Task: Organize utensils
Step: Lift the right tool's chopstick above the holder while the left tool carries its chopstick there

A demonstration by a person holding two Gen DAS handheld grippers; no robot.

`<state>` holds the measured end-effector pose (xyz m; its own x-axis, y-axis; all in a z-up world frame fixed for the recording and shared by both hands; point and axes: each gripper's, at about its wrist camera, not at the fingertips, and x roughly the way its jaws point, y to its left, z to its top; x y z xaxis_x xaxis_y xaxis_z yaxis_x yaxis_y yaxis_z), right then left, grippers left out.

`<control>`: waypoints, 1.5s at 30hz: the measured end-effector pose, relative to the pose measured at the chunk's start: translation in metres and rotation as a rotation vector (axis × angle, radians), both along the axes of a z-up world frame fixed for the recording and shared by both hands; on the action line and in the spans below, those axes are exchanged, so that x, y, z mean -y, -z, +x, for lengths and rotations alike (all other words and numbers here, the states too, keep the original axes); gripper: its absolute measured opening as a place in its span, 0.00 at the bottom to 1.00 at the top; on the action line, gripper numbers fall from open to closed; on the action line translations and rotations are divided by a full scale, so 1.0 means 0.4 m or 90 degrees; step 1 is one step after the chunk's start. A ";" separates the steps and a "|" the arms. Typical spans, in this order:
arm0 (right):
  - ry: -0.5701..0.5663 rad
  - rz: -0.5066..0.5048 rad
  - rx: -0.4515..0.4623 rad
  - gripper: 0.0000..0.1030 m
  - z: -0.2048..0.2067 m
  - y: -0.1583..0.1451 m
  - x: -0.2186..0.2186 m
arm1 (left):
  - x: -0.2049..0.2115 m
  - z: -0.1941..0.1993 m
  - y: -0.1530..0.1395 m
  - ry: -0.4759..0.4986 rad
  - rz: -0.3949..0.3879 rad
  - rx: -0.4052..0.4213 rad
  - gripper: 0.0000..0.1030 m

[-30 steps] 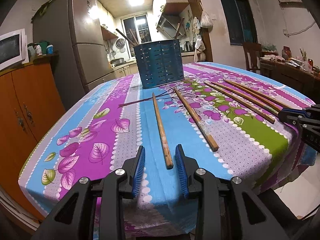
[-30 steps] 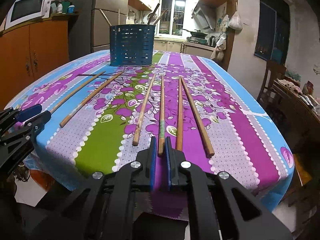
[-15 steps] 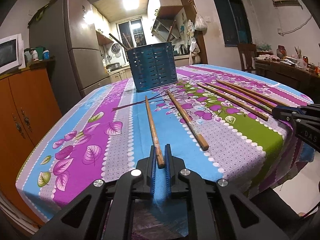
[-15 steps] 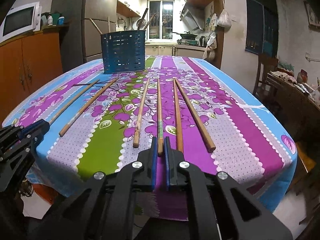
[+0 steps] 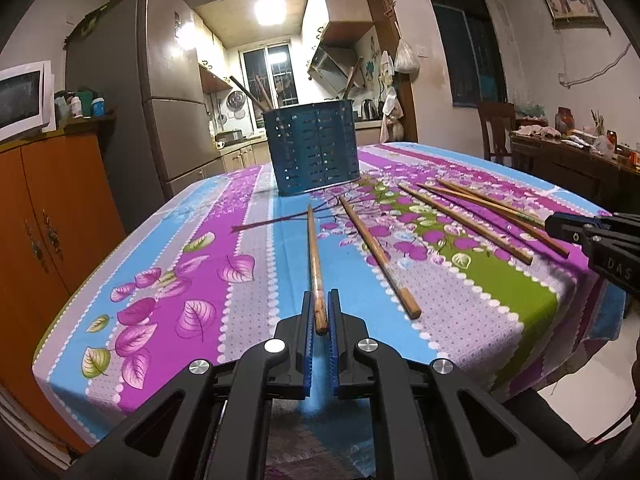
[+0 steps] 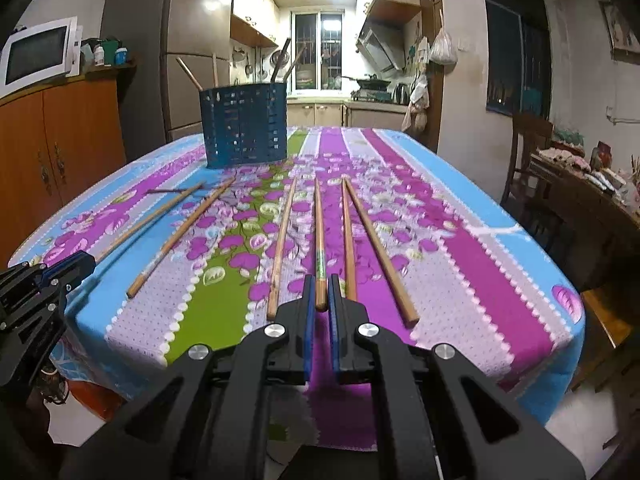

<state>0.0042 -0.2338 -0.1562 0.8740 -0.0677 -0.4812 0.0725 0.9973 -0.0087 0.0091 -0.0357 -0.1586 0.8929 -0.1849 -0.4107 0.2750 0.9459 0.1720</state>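
Several wooden chopsticks lie lengthwise on a floral tablecloth. My left gripper (image 5: 319,312) is shut on the near end of one chopstick (image 5: 313,256), the leftmost on the table. My right gripper (image 6: 320,300) is shut on the near end of another chopstick (image 6: 319,236), with one neighbour (image 6: 282,240) to its left and two (image 6: 378,244) to its right. A blue perforated utensil holder (image 5: 314,152) stands at the far end, with several utensils sticking out; it also shows in the right wrist view (image 6: 244,124).
A loose chopstick (image 5: 376,252) lies just right of the left gripper's one. The table's near edge (image 6: 328,360) drops off under both grippers. An orange cabinet (image 5: 48,216) and fridge (image 5: 132,100) stand left; a chair (image 6: 528,148) and cluttered sideboard (image 6: 592,184) stand right.
My left gripper went from open to shut on the leftmost chopstick's near end. Both grippers have lowered slightly toward the table; the right stayed shut on its chopstick.
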 end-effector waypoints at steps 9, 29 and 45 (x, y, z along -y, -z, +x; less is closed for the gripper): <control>-0.003 -0.016 0.063 0.04 -0.006 -0.093 0.017 | -0.017 -0.002 -0.050 -0.009 -0.029 0.020 0.07; -0.065 -0.035 0.129 0.04 0.090 -0.312 0.044 | -0.077 0.078 -0.305 -0.014 -0.091 0.076 0.07; -0.107 -0.011 0.039 0.04 0.285 -0.471 0.072 | -0.114 0.299 -0.477 0.012 -0.105 -0.011 0.07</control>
<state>0.1182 -0.2627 0.0320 0.9015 0.0747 -0.4264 -0.0948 0.9952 -0.0260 0.1287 0.0100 0.0323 0.8819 -0.2674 -0.3882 0.2944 0.9556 0.0107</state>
